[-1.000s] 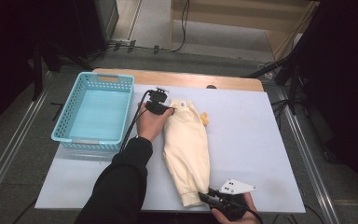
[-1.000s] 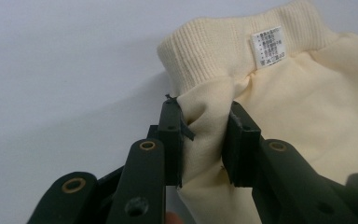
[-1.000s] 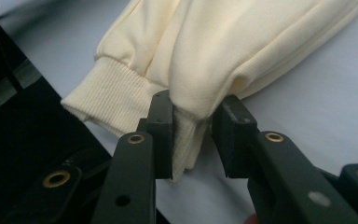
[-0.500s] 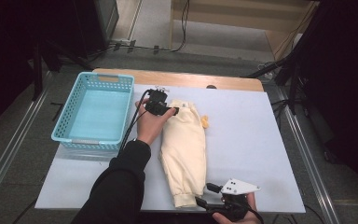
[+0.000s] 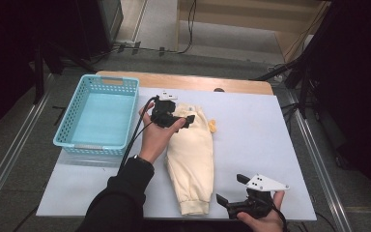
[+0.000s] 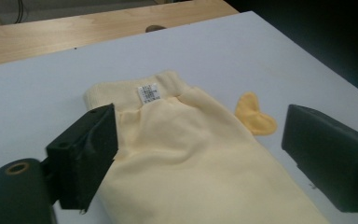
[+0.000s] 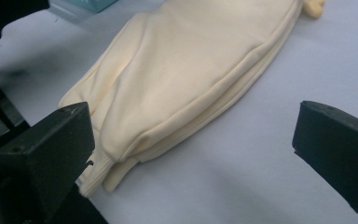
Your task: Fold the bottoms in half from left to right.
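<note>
A folded cream garment (image 5: 191, 150) lies lengthwise on the white table (image 5: 261, 135), its waistband at the far end. The waistband carries a white label (image 6: 148, 93), and an orange-yellow patch (image 6: 254, 116) sticks out beside it. My left gripper (image 5: 188, 120) hovers just above the waistband end; its jaws have just been opening and stand wide, with the cloth (image 6: 191, 154) below them and untouched. My right gripper (image 5: 231, 189) sits near the table's front edge beside the cuff end. Its jaws have also just been opening, and the cloth (image 7: 191, 70) lies ahead of them, not between them.
A light blue plastic basket (image 5: 111, 79) stands at the table's left, close to my left hand. A wooden strip (image 5: 188, 82) runs along the table's far edge. Bare white tabletop stretches to the right of the garment. Cables and dark stands surround the table.
Both grippers went from shut on the garment's ends to wide open. Both hands rose off the cloth, the left one drifting toward the basket side. The garment stays flat on the table.
</note>
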Tool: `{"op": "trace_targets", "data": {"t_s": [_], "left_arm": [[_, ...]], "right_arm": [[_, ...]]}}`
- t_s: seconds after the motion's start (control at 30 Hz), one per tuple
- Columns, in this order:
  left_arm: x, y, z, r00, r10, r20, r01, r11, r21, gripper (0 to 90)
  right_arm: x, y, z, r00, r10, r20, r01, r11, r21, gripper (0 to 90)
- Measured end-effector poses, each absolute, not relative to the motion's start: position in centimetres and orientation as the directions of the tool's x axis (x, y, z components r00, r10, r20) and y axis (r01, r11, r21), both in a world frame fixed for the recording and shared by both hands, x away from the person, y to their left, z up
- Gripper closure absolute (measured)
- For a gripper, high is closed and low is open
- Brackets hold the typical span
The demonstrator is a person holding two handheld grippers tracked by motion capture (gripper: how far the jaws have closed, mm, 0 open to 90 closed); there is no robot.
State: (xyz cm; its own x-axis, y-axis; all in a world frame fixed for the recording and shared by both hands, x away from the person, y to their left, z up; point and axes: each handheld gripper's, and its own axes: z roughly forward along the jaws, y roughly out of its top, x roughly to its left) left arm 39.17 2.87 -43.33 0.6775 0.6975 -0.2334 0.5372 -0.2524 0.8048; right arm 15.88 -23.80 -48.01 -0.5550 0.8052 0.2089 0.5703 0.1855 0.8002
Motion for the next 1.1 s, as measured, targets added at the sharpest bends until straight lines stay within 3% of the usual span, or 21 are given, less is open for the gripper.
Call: {"op": "trace_targets", "data": {"t_s": [0.17,0.33,0.47,0.53,0.6,0.77,0.9,1.1], "left_arm": [[37.2,3.3,-43.3,0.688,0.687,-0.233,0.524,-0.25,0.814,0.0],[35.1,3.9,-43.7,0.712,0.66,-0.238,0.508,-0.252,0.823,0.0],[33.0,4.2,-44.1,0.721,0.657,-0.221,0.496,-0.265,0.827,0.0],[31.9,4.3,-44.6,0.724,0.657,-0.21,0.496,-0.285,0.82,1.6],[30.9,4.5,-44.9,0.73,0.659,-0.182,0.483,-0.308,0.82,7.5],[28.8,5.4,-45.9,0.752,0.637,-0.169,0.459,-0.322,0.828,33.1],[27.0,5.9,-47.0,0.778,0.603,-0.175,0.451,-0.343,0.824,58.3],[25.2,6.0,-49.4,0.814,0.538,-0.219,0.474,-0.396,0.786,77.1]], "right_arm": [[17.3,-24.7,-47.0,-0.528,0.824,0.205,0.564,0.159,0.811,0.0],[19.1,-25.4,-45.9,-0.514,0.838,0.183,0.543,0.153,0.826,0.0],[20.7,-25.8,-45.3,-0.51,0.843,0.172,0.526,0.147,0.838,11.6],[21.5,-25.8,-45.2,-0.492,0.855,0.163,0.527,0.144,0.837,13.1],[22.4,-25.8,-45.0,-0.488,0.86,0.149,0.518,0.148,0.843,18.0],[24.8,-25.0,-44.6,-0.481,0.868,0.125,0.522,0.169,0.836,29.0],[27.0,-24.6,-44.6,-0.48,0.866,0.141,0.54,0.165,0.826,39.2],[30.6,-23.9,-45.4,-0.458,0.88,0.125,0.572,0.184,0.8,46.1]]}}
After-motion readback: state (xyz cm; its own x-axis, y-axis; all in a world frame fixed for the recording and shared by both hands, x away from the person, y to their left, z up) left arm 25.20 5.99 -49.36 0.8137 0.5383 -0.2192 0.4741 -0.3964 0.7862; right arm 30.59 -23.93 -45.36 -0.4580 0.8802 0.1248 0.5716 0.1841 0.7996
